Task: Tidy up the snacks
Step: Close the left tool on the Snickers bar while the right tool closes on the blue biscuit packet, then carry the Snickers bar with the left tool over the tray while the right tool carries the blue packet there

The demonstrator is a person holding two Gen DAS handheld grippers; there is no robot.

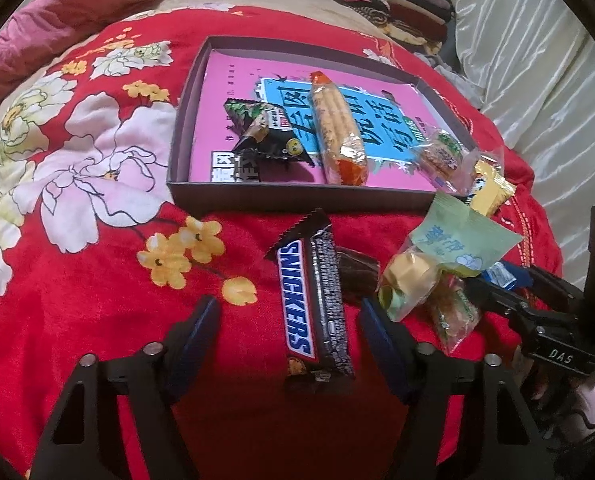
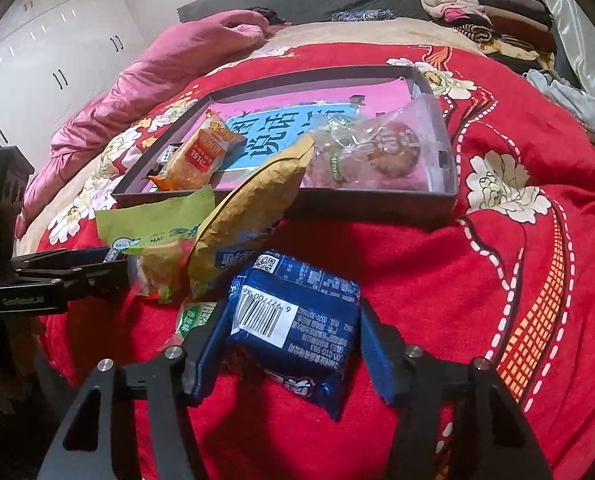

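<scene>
A shallow grey box [image 1: 233, 193] with a pink and blue lining lies on the red floral blanket. In it are a dark wrapped snack [image 1: 263, 132], a long orange biscuit pack [image 1: 337, 128] and a clear cookie pack [image 1: 441, 156]. My left gripper [image 1: 291, 320] is open around a Snickers bar [image 1: 315, 304], fingers apart from it on both sides. My right gripper [image 2: 293, 344] is closed on a blue snack pack [image 2: 297, 328]. A pile of loose snacks sits between the grippers: a green packet [image 2: 153, 224], a yellow packet [image 2: 249, 216] and a gold candy [image 1: 409, 276].
A pink duvet [image 2: 157, 76] lies at the back left. Folded clothes [image 2: 485, 12] are stacked at the back right. A white satin cover [image 1: 537, 80] lies to the right of the blanket. The right gripper also shows in the left wrist view [image 1: 513, 292].
</scene>
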